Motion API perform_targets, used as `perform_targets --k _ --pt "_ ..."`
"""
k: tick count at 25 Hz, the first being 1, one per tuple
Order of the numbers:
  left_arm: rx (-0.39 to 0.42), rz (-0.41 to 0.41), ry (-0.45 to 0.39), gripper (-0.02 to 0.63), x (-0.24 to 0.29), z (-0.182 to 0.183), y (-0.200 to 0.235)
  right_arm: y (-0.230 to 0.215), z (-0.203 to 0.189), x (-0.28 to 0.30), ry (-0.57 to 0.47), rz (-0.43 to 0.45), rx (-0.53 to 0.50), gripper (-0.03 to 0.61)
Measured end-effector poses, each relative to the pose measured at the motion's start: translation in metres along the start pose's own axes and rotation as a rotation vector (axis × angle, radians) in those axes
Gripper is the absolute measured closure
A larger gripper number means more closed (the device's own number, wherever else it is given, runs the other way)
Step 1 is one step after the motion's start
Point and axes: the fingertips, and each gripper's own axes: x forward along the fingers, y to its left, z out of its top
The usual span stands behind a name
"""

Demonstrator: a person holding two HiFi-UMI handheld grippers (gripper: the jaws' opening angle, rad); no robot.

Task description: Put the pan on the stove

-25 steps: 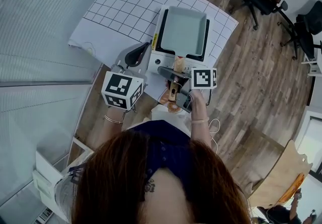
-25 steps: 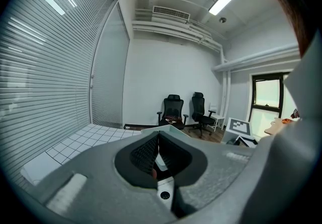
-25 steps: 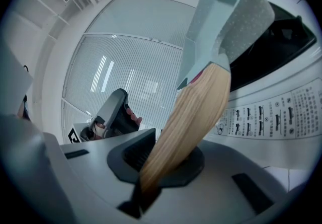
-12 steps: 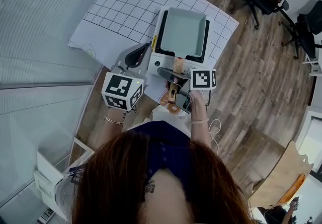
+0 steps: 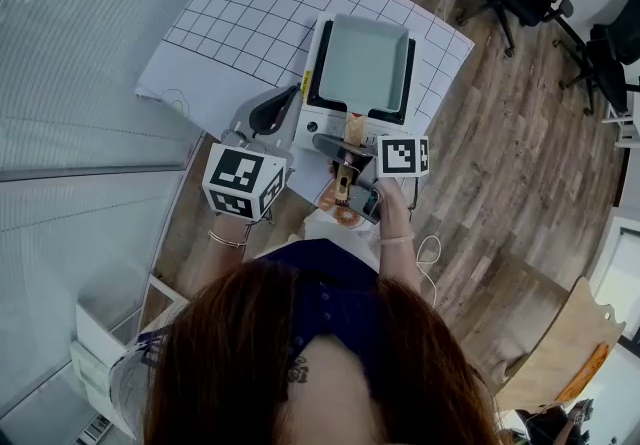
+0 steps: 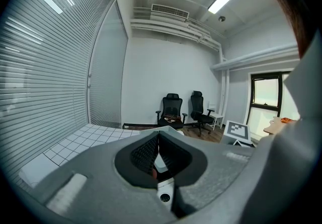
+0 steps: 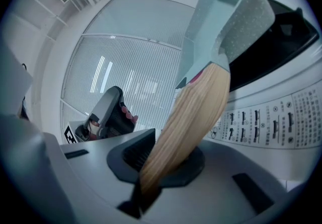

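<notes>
Rests the pan flat on the stove, far from the person, right of the gridded mat. Clamps the wooden handle in the narrowly set right gripper, at the near edge of the stove. Holds the left gripper pinched together on nothing, off to the left and nearer.

Could drag or tilt the pan off the burner by pulling back before letting go, since the grip on the handle looks firm. Could also swing the pan askew by twisting the handle on release.

Compared with a second ago, shows almost no change: same pan place, same grip, both grippers where they were.
</notes>
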Motion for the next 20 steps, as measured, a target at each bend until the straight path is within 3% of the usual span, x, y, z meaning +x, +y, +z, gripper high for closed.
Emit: perform_targets --k 20 --pt "-0.010 -0.007 -0.006 0.601 -0.0063 -0.0041 0.0029 -0.0099 -0.0033 0.0040 -0.001 -0.011 -0.032 0.514"
